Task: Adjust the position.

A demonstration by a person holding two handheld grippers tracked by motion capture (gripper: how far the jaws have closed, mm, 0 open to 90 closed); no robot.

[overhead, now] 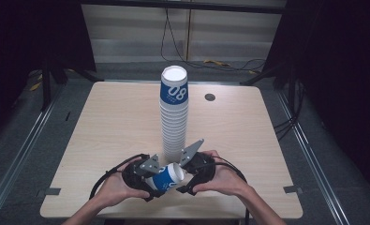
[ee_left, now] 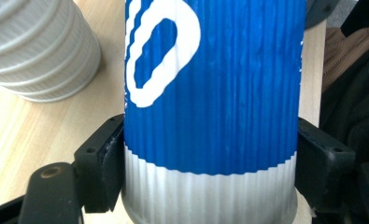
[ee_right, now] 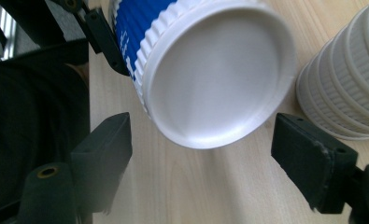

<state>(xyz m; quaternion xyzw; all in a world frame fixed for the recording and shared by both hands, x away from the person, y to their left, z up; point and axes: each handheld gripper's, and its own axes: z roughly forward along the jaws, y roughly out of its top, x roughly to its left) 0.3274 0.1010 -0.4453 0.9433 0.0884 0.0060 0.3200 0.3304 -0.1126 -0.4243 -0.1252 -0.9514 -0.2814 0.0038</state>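
My left tool (ee_left: pixel 210 172) is squeezing the blue-and-white ribbed paper cup (ee_left: pixel 210 93), my right tool (ee_right: pixel 201 154) is spread wide around its bottom, so it might bump the tall white cup stack (overhead: pixel 174 117).

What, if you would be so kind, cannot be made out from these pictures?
- Blue cup: its ends run past the frame edges in the left gripper view.
- Cup stack: its foot sits behind the right gripper in the high view; both gripper views cut off its upper part.
- Cup count: the rims are too fine to count.
- Left gripper: its jaw tips lie hidden under the blue cup in the high view.
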